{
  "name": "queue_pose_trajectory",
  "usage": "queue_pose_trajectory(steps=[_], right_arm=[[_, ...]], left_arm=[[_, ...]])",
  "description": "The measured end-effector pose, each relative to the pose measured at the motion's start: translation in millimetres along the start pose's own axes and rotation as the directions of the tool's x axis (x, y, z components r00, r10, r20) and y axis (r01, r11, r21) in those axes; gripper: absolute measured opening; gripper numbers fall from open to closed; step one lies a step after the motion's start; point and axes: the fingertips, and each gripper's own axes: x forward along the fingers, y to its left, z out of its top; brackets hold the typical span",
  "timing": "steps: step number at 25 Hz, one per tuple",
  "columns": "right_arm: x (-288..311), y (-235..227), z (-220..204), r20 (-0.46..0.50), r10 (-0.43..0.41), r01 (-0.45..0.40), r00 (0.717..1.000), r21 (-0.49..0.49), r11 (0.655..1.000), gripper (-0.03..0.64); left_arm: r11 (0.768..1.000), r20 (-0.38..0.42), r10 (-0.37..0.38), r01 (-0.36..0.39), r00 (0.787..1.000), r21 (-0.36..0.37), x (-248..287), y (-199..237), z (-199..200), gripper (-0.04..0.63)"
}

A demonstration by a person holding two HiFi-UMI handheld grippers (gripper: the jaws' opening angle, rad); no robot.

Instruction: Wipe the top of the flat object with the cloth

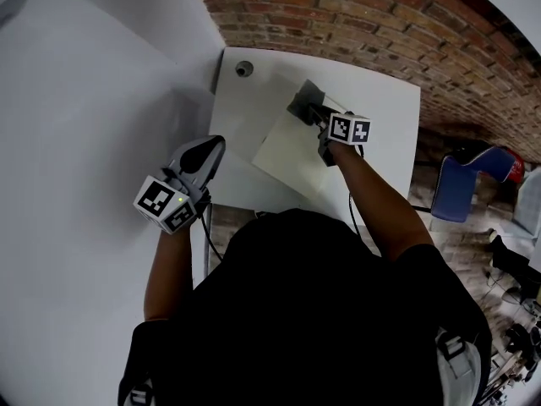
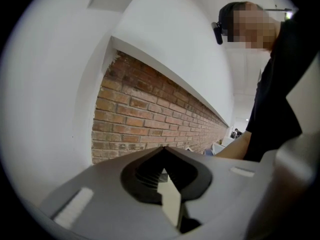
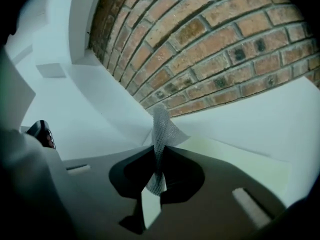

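**Head view:** A person in a black shirt leans over a white counter [image 1: 385,100] set against a brick wall [image 1: 355,24]. The right arm reaches forward across the counter, forearm bare. The right tongs [image 1: 311,113] are over the far corner of a pale flat object [image 1: 292,155] that lies skewed on the counter. They pinch a grey cloth [image 1: 303,98], which sits at that far corner. The left arm is bent at the elbow and held off to the side. The left tongs [image 1: 217,144] are just off the counter's left edge, tips aimed towards it and well apart from the flat object. A small round fitting [image 1: 243,68] sits near the counter's far left corner, and a blue chair [image 1: 463,186] stands to the right.

**Left gripper view:** The left tongs [image 2: 162,150] are pressed together with nothing between them. They point at the brick wall [image 2: 140,119] and the white wall above it. The person's bare forearm [image 2: 231,149] shows at the right.

**Right gripper view:** The right tongs [image 3: 159,149] are clamped on the cloth [image 3: 162,126]. It is a grey mesh strip that stands up between the jaws, with its free end folded over to the right. Just past the tips lies the flat object [image 3: 240,159], pale against the white counter [image 3: 280,114]. The brick wall [image 3: 215,49] rises behind.
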Motion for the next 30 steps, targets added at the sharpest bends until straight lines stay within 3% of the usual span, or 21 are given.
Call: queue_pose_trajectory(steps=[7,17,30], right_arm=[[27.1,-2.2,-4.5,-0.04,0.011,-0.009,0.999,0.03,1.0,0.02],[37.2,-31.6,-30.7,-0.111,-0.082,0.087,0.99,0.04,0.995,0.02],[-3.5,-63.9,-36.7,-0.079,-0.152,0.158,0.985,0.07,0.985,0.02]], left_arm=[[1.0,-0.001,0.016,-0.016,1.0,-0.013,-8.7,6.0,-6.9,0.002],[0.999,-0.005,0.026,-0.026,1.0,-0.033,-13.1,12.5,-15.0,0.002],[1.0,0.003,0.0,0.0,1.0,-0.031,-8.8,10.4,-7.1,0.002]])
